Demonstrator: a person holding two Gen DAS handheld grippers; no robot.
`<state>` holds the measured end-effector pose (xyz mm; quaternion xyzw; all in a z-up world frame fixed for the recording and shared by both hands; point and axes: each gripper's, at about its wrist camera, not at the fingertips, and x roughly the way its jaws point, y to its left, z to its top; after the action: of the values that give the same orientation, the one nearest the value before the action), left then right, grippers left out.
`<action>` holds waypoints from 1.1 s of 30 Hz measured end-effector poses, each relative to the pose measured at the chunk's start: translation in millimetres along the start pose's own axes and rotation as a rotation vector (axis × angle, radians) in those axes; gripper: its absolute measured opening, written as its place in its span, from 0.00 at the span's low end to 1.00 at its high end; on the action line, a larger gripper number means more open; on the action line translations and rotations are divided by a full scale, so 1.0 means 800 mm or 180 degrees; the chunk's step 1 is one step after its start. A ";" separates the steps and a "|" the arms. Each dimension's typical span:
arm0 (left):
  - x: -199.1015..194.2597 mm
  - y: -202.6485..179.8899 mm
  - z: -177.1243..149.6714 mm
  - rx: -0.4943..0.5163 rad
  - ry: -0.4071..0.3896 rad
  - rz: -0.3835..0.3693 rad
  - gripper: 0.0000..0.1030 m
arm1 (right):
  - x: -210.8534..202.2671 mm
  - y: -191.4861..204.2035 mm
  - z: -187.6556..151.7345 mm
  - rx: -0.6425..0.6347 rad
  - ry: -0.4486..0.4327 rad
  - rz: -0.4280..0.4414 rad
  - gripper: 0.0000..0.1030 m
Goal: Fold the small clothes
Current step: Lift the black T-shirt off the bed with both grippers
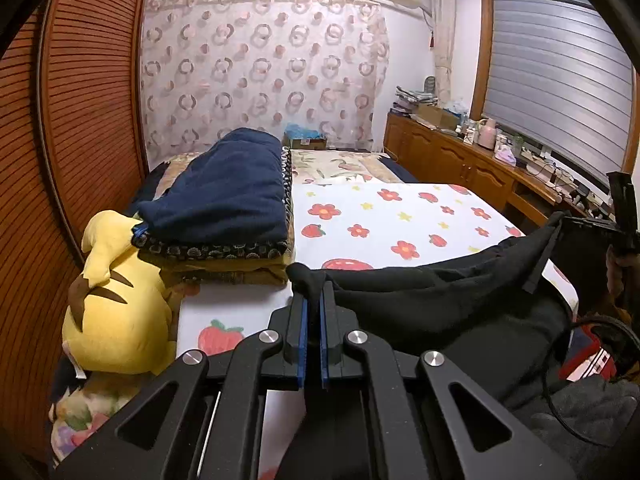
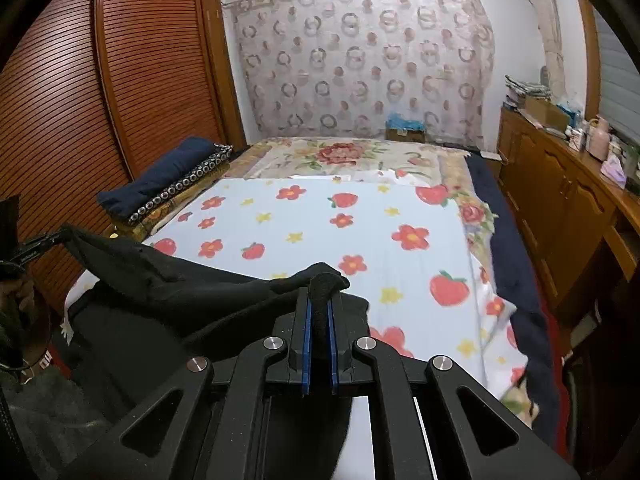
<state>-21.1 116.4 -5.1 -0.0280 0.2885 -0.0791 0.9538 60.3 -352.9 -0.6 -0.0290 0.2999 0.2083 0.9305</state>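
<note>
A black garment (image 1: 432, 300) hangs stretched between my two grippers above the near end of the bed. My left gripper (image 1: 313, 292) is shut on one corner of it, the cloth bunched at the fingertips. In the right wrist view the same black garment (image 2: 192, 292) runs off to the left, and my right gripper (image 2: 320, 296) is shut on its other corner, a fold pinched between the blue pads (image 2: 307, 336). The right gripper's body shows at the right edge of the left wrist view, the left one's at the left edge of the right wrist view.
The bed carries a white sheet with red flowers and strawberries (image 2: 320, 232). A stack of folded blankets topped by a navy one (image 1: 224, 200) and a yellow plush toy (image 1: 116, 300) lie along the left. A louvred wooden wardrobe (image 2: 120, 80) stands left, a cluttered wooden cabinet (image 1: 460, 152) right.
</note>
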 end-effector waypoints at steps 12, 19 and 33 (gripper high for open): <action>-0.015 0.000 -0.019 0.0103 0.0234 0.0147 0.46 | -0.004 0.020 -0.022 -0.0081 0.0375 0.0046 0.10; 0.016 0.009 0.001 0.0109 0.0234 0.0161 0.63 | 0.004 0.004 0.000 -0.0052 0.0316 -0.0193 0.44; 0.140 0.014 0.025 0.0227 0.0819 0.0101 0.76 | 0.122 -0.005 0.019 -0.0140 0.0525 -0.0085 0.53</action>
<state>83.7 109.1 -50.6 0.0209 0.4058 -0.0772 0.9104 141.7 -317.5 -43.7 -0.0705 0.3705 0.1994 0.9045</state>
